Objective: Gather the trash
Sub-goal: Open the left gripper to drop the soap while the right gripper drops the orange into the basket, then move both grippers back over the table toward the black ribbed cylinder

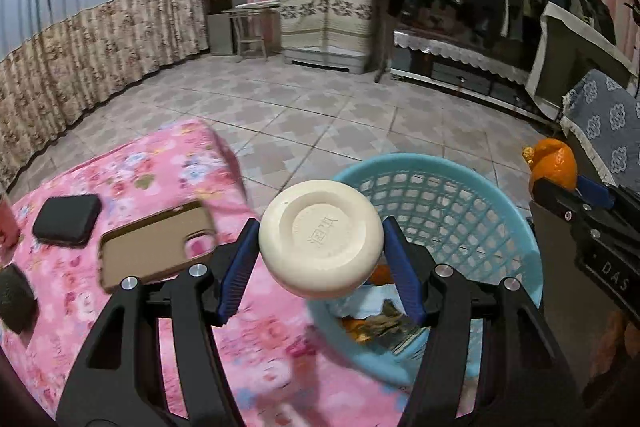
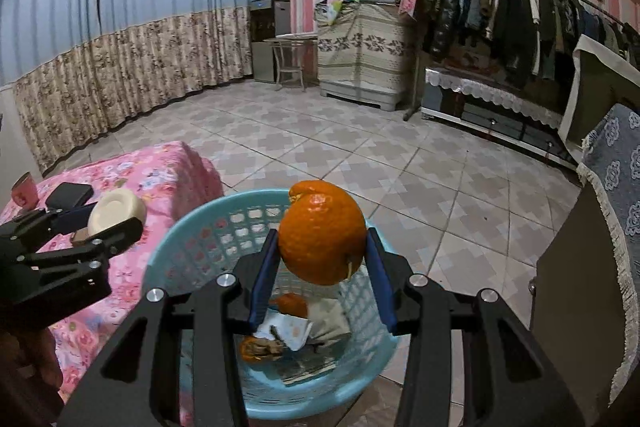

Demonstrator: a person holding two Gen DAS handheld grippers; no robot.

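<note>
My left gripper [image 1: 320,239] is shut on a cream round disposable bowl [image 1: 320,237], held upside down over the near left rim of the blue plastic basket [image 1: 516,235]. My right gripper [image 2: 322,255] is shut on an orange peel [image 2: 322,231] shaped like a whole orange, held above the basket [image 2: 192,239]. Inside the basket lie orange peel scraps [image 2: 290,303] and crumpled paper [image 2: 294,333]. The right gripper with the peel [image 1: 554,163] shows at the right of the left wrist view. The left gripper with the bowl [image 2: 116,209] shows at the left of the right wrist view.
A table with a pink floral cloth [image 1: 168,155] holds a tan phone case [image 1: 156,239], a black pouch [image 1: 66,219], a dark object [image 1: 16,297] and a pink cup [image 2: 24,191]. A cabinet with a blue lace cover [image 2: 616,163] stands at the right. Tiled floor lies beyond.
</note>
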